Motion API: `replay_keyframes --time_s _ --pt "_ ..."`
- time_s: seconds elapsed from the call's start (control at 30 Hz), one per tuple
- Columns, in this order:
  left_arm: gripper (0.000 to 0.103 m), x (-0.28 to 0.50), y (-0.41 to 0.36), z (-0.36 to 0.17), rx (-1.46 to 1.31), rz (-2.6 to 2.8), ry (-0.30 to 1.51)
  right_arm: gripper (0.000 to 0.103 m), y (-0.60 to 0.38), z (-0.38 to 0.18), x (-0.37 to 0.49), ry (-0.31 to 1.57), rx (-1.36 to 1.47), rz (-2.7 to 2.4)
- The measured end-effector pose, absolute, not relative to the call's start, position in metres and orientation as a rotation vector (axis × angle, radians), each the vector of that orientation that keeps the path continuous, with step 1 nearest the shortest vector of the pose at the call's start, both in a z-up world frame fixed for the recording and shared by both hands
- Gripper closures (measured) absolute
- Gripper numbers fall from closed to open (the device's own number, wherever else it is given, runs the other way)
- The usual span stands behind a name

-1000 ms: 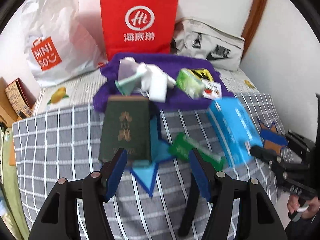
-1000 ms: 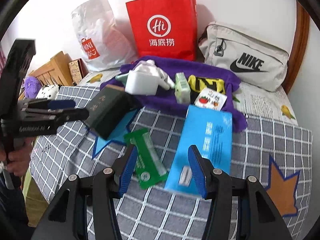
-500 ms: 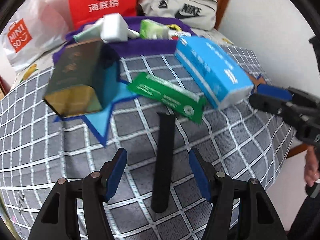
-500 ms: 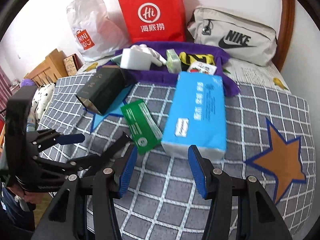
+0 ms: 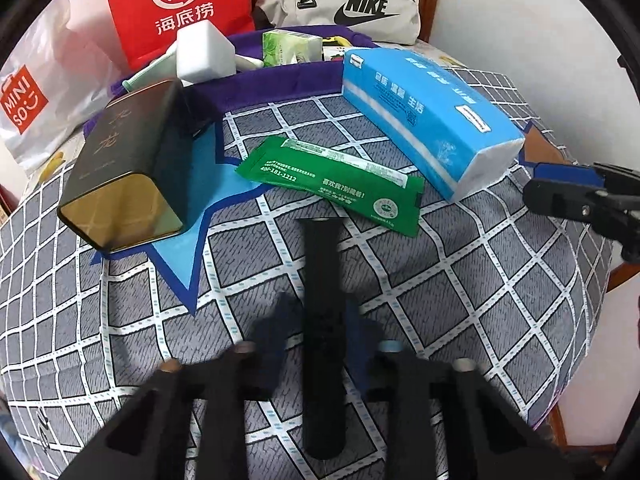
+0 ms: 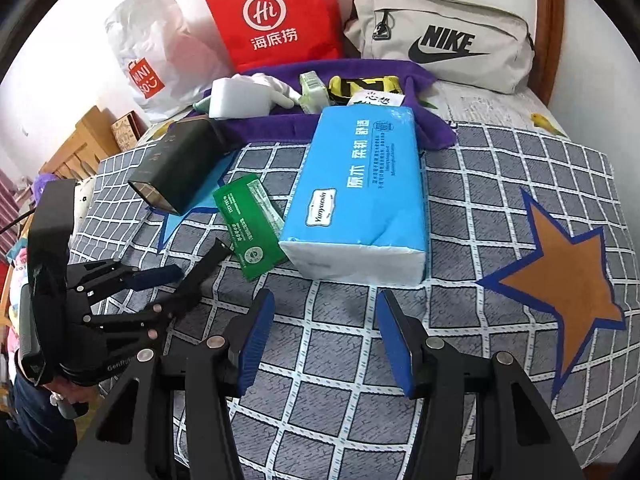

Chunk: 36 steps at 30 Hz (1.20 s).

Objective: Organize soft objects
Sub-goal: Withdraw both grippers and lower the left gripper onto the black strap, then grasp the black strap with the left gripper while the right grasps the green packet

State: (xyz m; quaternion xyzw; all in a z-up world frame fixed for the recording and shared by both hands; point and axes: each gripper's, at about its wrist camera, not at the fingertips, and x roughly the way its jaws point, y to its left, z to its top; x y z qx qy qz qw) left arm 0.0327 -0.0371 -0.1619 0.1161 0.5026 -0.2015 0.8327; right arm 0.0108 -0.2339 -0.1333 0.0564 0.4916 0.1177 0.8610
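A black strap (image 5: 323, 320) lies on the checked bedspread (image 5: 460, 300). My left gripper (image 5: 318, 332) has its blurred blue pads close on either side of the strap; contact is unclear. In the right wrist view the left gripper (image 6: 176, 280) sits low on the strap (image 6: 200, 272). My right gripper (image 6: 326, 336) is open and empty, just in front of a blue tissue pack (image 6: 360, 196). A green sachet (image 5: 336, 180) and a dark box (image 5: 128, 168) lie beyond the strap.
A purple cloth (image 6: 280, 124) at the back holds a white block (image 6: 240, 98), a green packet (image 6: 314, 90) and other small items. Behind stand a red paper bag (image 6: 276, 16), a white Miniso bag (image 6: 152, 52) and a grey Nike bag (image 6: 440, 36).
My left gripper has dropped down over the black strap and its pads have drawn in around it. My right gripper has pulled back slightly from the tissue pack and stays open.
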Motion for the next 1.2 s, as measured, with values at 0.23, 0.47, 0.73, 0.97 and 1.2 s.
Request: replay_keyframes --time_s 0.23,0.47,0.73,0.97,1.2 --pt "0.083 0.035 -0.013 -0.157 0.192 -0.391 1.073 0.050 -0.214 -0.128 0.021 1.015 0.072 0.306" --pt "0.083 0.042 0.034 -0.153 0.139 -0.280 1.079 0.045 -0.162 -0.125 0.045 0.991 -0.062 0.420" --pt "0.083 0.047 0.060 -0.156 0.084 -0.250 1.083 0.045 -0.115 -0.121 0.055 0.982 -0.178 0.489" --pt "0.083 0.048 0.079 -0.157 0.025 -0.262 1.087 0.045 -0.086 -0.148 0.088 1.045 -0.255 0.499" --pt "0.083 0.050 0.085 -0.156 0.003 -0.270 1.088 0.044 -0.081 -0.175 0.109 1.132 -0.306 0.448"
